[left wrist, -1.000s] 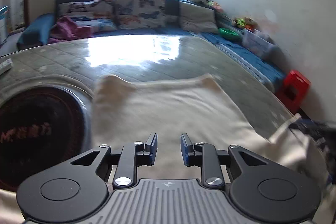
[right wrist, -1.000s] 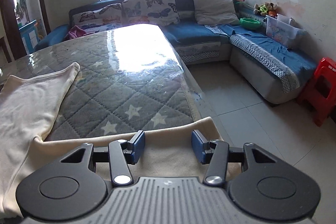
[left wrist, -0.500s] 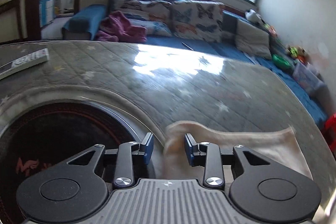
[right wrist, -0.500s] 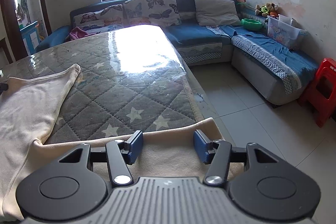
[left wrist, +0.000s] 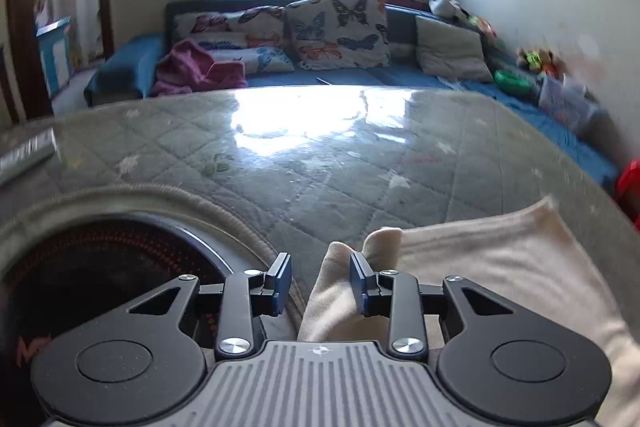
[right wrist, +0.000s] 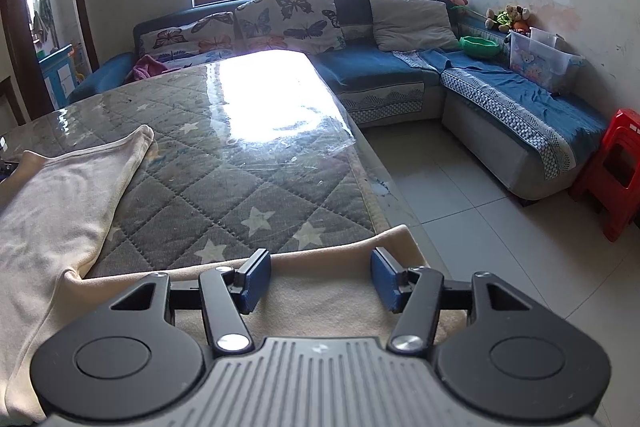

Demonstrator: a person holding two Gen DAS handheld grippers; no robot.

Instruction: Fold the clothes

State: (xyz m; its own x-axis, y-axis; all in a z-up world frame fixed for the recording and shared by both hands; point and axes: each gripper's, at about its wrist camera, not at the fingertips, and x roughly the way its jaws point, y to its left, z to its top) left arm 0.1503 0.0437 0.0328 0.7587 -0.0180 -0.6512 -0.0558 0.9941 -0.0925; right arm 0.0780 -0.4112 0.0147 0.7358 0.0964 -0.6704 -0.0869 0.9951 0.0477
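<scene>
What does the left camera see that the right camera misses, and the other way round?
Only the left view shows the round black plate set in the table and the left gripper, open around a cloth corner. Only the right view shows the tiled floor, whole red stool and open right gripper. Both share the cream cloth, quilted table and blue sofa.

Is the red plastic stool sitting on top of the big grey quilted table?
No, the red plastic stool stands on the white tiled floor by the blue sofa, apart from the grey quilted table.
</scene>
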